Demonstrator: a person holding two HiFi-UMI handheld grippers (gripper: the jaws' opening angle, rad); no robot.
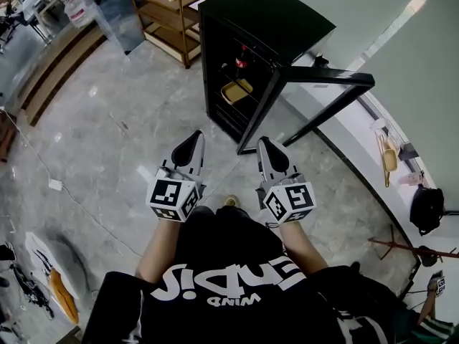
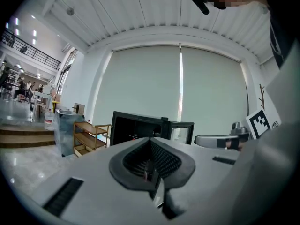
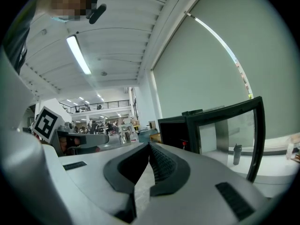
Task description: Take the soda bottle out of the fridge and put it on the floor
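A black mini fridge [image 1: 247, 41] stands ahead with its glass door [image 1: 323, 84] swung open to the right. Inside, on an upper shelf, is the soda bottle [image 1: 242, 59], dark with a red label; below it lies a yellow object [image 1: 237, 90]. The right gripper view shows the bottle's red [image 3: 183, 145] inside the fridge. My left gripper [image 1: 192, 140] and right gripper [image 1: 267, 145] are held side by side near my body, well short of the fridge. Both are shut with nothing in them; their tips meet in the left gripper view [image 2: 151, 139] and the right gripper view [image 3: 150, 145].
A wooden shelf unit [image 1: 172, 16] and a metal cabinet [image 1: 118, 9] stand left of the fridge, with steps [image 1: 50, 63] beyond. A white ledge [image 1: 358, 142] runs along the right wall, with a black bag [image 1: 428, 208] near it. Grey marble floor [image 1: 107, 142] lies between me and the fridge.
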